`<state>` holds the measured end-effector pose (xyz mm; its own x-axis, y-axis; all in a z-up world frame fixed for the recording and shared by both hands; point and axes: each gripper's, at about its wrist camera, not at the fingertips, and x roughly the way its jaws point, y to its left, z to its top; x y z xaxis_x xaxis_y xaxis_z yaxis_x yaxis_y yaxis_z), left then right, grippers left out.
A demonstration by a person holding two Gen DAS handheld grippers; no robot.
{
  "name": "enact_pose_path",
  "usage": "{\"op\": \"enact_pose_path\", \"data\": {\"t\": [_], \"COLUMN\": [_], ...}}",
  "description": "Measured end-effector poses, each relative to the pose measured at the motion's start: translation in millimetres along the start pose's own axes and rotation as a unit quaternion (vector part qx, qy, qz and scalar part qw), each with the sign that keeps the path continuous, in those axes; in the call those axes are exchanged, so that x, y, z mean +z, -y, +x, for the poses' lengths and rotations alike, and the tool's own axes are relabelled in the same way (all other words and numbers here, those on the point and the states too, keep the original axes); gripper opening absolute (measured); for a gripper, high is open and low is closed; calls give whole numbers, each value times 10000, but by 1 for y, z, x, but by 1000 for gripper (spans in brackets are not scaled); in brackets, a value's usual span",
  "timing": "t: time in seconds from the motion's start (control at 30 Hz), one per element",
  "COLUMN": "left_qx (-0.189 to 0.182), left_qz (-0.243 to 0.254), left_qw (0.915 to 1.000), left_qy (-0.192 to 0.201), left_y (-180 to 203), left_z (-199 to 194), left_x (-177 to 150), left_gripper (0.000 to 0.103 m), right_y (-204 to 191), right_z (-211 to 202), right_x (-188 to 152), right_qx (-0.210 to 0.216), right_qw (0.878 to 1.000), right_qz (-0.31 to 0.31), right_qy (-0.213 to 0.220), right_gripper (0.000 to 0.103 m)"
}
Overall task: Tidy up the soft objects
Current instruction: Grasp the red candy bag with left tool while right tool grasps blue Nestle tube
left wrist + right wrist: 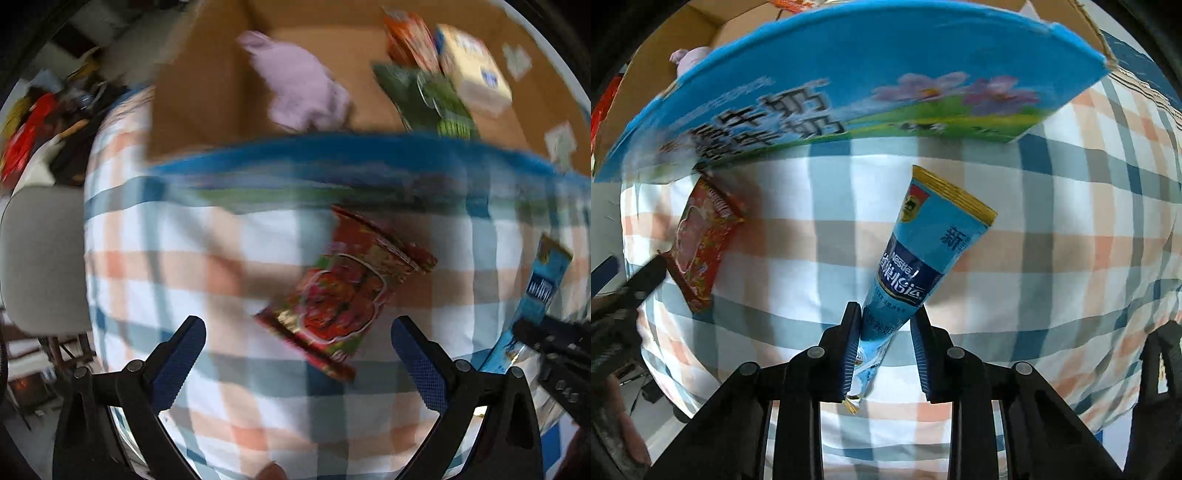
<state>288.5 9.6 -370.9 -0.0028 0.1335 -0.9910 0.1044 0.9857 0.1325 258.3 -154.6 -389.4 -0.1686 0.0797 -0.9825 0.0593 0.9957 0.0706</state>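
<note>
My left gripper (298, 332) is open and empty above the checked cloth, with a red snack packet (343, 291) lying just ahead between its fingers. The packet also shows in the right wrist view (701, 243) at the left. My right gripper (886, 321) is shut on a light blue Nestle sachet (923, 251) and holds it up off the cloth; the sachet shows at the right edge of the left wrist view (539, 295). Behind stands an open cardboard box (207, 92) with a blue printed front flap (849, 74).
Inside the box lie a pale purple soft toy (303, 85), a green packet (432, 99), an orange packet (406, 37) and a yellow-white box (472, 66). The checked cloth (184, 229) covers the table. A grey chair (40, 258) and clutter stand at the left.
</note>
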Motion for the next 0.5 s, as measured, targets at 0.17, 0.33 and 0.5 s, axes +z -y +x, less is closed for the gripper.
{"op": "enact_pose_path", "data": {"t": [0.17,0.33,0.5], "left_qx": [90,-325,-362], "left_qz": [451,283,77], "left_qw": [9984,9982,9983], "left_qy": [-318,-413,-439], "left_y": [16,9,8], "left_z": [33,42,41], "left_x": [15,22,11], "left_gripper": [103,73,52], "right_y": [5,7,9], "right_z": [4,13,25], "right_x": [-1,-16,-29], "right_qx": [152,246,370], "right_qw": [9996,9987,9977], "right_qz": [232,436,534], "right_qy": [-53,-133,-209], "right_gripper": [38,41,41]}}
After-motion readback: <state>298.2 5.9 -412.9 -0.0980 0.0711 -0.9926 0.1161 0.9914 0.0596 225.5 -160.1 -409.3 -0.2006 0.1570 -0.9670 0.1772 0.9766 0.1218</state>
